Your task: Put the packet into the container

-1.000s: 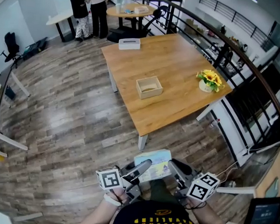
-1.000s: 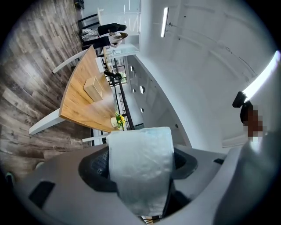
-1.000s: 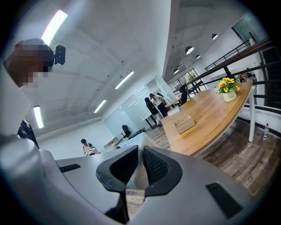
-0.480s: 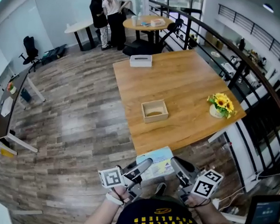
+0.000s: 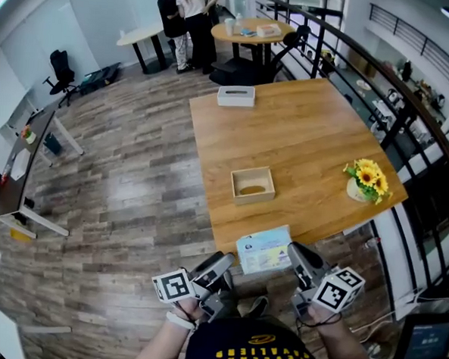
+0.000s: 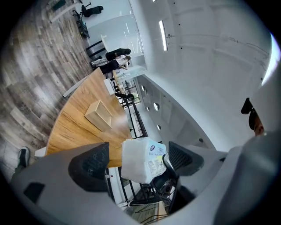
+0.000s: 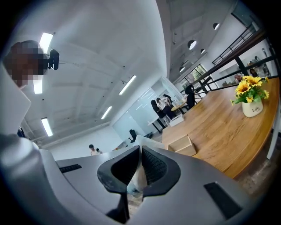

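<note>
The packet (image 5: pixel 263 249), pale with blue print, hangs in the air just before the wooden table's near edge (image 5: pixel 282 235). My right gripper (image 5: pixel 294 255) is shut on the packet's right edge (image 7: pixel 137 178); its jaws have just been closing on it. My left gripper (image 5: pixel 221 264) is open, and its jaws have just been opening. In the left gripper view the packet (image 6: pixel 141 159) shows between the left jaws, and neither pad touches it. The container, a small open wooden box (image 5: pixel 252 185), stands on the table beyond the packet; it also shows as the box (image 6: pixel 98 115) and the box (image 7: pixel 181 145).
On the table stand a pot of yellow flowers (image 5: pixel 367 181) at the right edge and a white tissue box (image 5: pixel 236 95) at the far end. A black railing (image 5: pixel 422 119) runs along the right. Two people stand by a round table (image 5: pixel 256 29) at the back.
The left gripper has let go of the packet and opened wide. The right gripper now carries the packet alone. Both grippers and the packet have come closer to the table.
</note>
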### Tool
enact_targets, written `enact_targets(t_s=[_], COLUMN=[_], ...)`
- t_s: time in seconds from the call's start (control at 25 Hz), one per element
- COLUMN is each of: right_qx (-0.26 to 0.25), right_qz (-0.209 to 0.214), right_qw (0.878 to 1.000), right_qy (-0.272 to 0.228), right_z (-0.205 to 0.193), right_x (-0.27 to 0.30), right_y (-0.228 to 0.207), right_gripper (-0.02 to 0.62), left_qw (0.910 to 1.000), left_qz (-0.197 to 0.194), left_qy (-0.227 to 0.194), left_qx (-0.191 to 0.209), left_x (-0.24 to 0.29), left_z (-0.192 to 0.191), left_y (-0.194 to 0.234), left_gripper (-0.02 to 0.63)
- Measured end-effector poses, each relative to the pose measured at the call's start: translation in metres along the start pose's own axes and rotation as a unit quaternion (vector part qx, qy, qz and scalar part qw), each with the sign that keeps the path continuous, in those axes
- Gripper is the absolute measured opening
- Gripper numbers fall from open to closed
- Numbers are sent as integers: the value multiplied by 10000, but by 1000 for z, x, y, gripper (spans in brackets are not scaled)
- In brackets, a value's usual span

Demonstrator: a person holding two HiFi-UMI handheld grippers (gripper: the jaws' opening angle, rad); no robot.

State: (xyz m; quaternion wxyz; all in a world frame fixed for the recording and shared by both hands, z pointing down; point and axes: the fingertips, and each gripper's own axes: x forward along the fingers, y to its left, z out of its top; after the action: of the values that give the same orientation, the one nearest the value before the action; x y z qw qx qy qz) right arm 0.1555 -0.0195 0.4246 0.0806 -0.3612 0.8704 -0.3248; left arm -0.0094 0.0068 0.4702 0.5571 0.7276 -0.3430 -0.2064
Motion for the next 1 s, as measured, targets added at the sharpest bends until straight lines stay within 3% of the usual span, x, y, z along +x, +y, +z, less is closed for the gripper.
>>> enact_targets(t_s=[0.16,0.28,0.4,0.52,0.84,1.0], right_qx=[45,93,143,181,320,268], right_qz=[-163,-223,-253,-324,-657,-886], right_qw=[9998,9997,9996,9993,9973,9954], right_qy=[-71,-69,-59,-23,66,225], right_z=[14,21,29,36,47,45], right_x=[15,32,54,80,141,165], right_y=[-23,-34,-42,-52,-85,-101], right_gripper=[28,26,26,26,28,28], left_qw=[9983,9911,9836,9823,9758,9728], left_qz=[10,24,179,287,561,680], left_qy=[300,624,778,936,1176,1350], left_qx=[497,1179,1618,1598,1755,1756], left_x=[21,48,72,91,130,146], left_z=[7,15,32,53,117,141], left_y=[-3,-9,0,13,48,68], left_gripper=[410,404,303,267,61,48])
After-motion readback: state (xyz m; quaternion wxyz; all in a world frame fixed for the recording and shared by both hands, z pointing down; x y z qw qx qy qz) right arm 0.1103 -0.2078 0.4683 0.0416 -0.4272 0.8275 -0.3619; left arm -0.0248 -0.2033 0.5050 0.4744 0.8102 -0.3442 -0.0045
